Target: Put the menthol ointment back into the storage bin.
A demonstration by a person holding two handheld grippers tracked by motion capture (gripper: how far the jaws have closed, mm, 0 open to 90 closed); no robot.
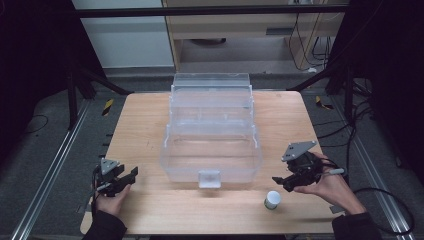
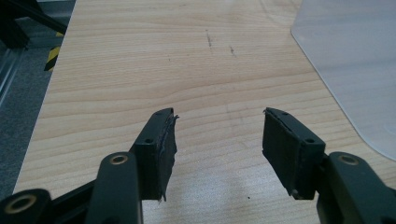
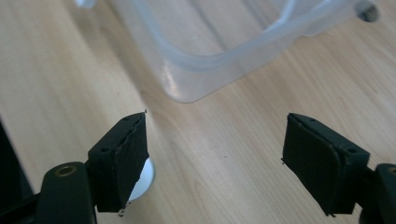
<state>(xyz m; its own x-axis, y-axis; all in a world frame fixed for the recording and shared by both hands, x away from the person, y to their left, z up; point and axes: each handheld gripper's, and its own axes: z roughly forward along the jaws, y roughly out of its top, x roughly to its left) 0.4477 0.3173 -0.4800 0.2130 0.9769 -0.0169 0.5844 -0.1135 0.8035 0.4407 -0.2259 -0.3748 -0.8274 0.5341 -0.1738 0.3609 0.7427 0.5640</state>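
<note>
The right hand-held gripper (image 1: 281,181) hovers with jaws wide apart and empty, just right of the small white bottle (image 1: 272,199) standing near the counter's (image 1: 145,125) near edge. The left hand-held gripper (image 1: 131,175), also open and empty, sits left of the clear plastic box (image 1: 212,145).

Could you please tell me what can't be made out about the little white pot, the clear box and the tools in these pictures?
- White pot: too small in the high view to read its contents; in the right gripper view the right tool hides most of it.
- Clear box: cut off by the frame edge in both gripper views.
- Left tool: its body is out of frame in the left gripper view.
</note>
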